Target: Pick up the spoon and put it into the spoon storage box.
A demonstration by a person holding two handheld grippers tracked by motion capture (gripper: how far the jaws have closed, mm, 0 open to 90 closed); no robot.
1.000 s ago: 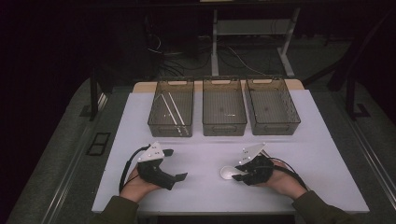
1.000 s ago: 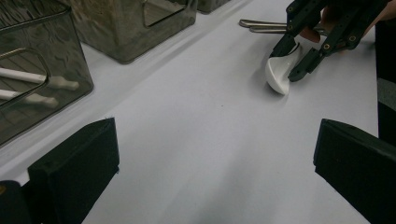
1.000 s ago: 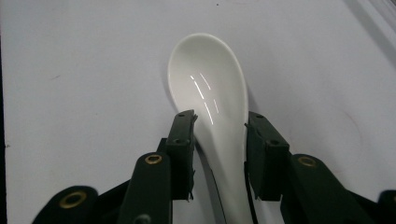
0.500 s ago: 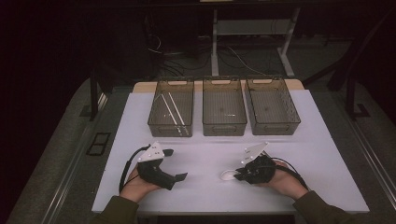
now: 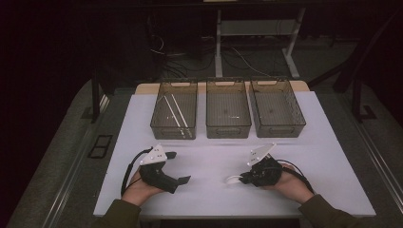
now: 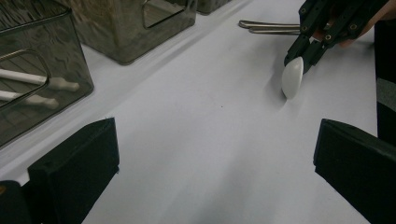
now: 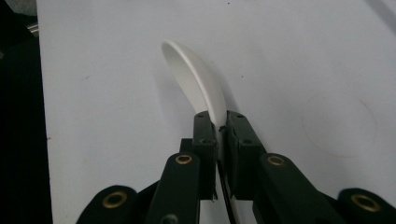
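A white spoon (image 7: 198, 88) is being gripped by the right gripper (image 5: 246, 178), whose jaws have just been closing and are now being pressed on the spoon's handle just behind the bowl; the bowl is being held tilted on edge, its rim touching the counter (image 5: 214, 156) at the near right. The left gripper (image 5: 176, 167) is being rested on the counter at the near left with its jaws wide and nothing between them. The step in hand is judged to be the pick-up of the spoon. Three dark bins are being kept in a row at the far side: the left bin (image 5: 174, 110), in which white utensils are lying, the middle bin (image 5: 228, 109) and the right bin (image 5: 277, 109). The next move is judged to call for a lift clear of the counter and a carry towards one of the bins.
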